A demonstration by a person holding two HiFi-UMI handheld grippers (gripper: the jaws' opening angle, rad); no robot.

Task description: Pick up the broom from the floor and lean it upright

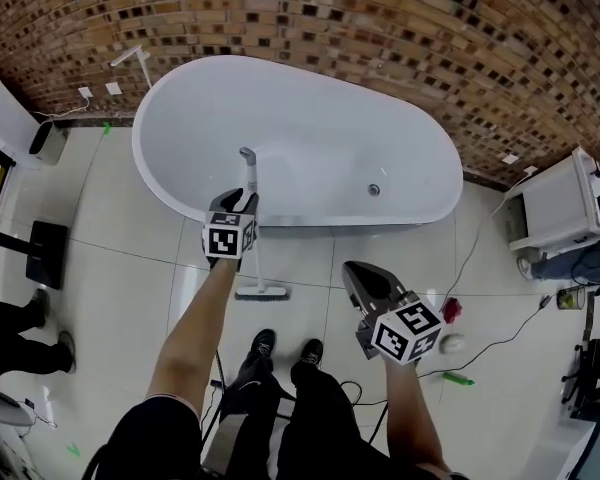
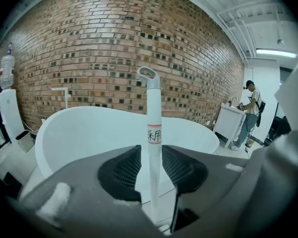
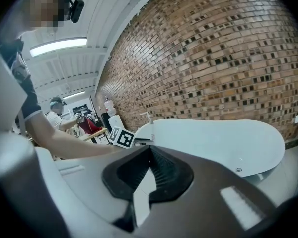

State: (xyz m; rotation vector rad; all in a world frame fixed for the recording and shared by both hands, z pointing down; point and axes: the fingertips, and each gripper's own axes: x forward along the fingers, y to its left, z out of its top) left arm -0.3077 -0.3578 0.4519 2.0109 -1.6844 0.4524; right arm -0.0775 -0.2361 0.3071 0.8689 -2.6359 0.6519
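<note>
Left tongs point(image 1: 237, 200): open. The pads stand off either side of the broom's shaft, which is between them but not pinched.
Broom point(image 1: 255, 263): just in front of the bathtub point(image 1: 310, 213), well off to the left of the right tongs.
Broom head: down on the floor point(image 1: 130, 238), bristles toward the person's feet.
Broom tip: the hanging loop is at the top and reaches up to about the tub's rim.
Long axis: close to vertical. In the left gripper view the shaft runs straight up the middle of the frame.
Lean: the upper shaft appears to rest on the tub's outer wall, but the contact itself cannot be made out.
Step in hand: by my reading, letting go of the leaned broom.
How to do it well: draw the left tongs straight back along their own line, with the pads clear of the shaft on both sides. A brush against it could tip the broom sideways along the curved wall. Pause nearby to see that it holds.
Right tongs point(image 1: 355, 273): closed on nothing and held low, apart from the broom.
</note>
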